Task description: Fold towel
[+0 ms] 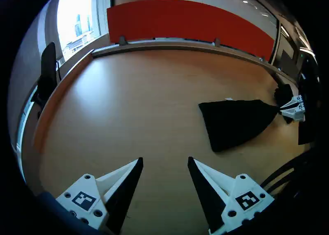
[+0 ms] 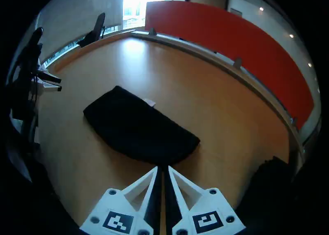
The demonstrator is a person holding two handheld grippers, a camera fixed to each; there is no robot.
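**Q:** What sits nearest the camera in the left gripper view?

**A:** The left gripper (image 1: 164, 161), fingers spread wide above the bare wooden surface (image 1: 135, 99), holding nothing.

**Q:** And the right gripper?

**A:** In the right gripper view, the right gripper (image 2: 163, 169) has its fingers drawn almost together, the tips meeting on the near edge of the black towel (image 2: 135, 128). Across the surface in the left gripper view, the cloth narrows to a point where that gripper pinches its corner.

**Q:** Where does the towel lie?

**A:** Flat on the surface, well to the right of the left gripper's open fingers and apart from them. From the right gripper it stretches away to the left. A small white tag (image 2: 150, 102) shows at its far edge.

**Q:** What lies beyond?

**A:** A red partition (image 1: 189, 21) runs along the back rim of the surface. A dark chair (image 1: 47, 68) stands past the left edge, and a bright window (image 1: 76, 25) is behind it.
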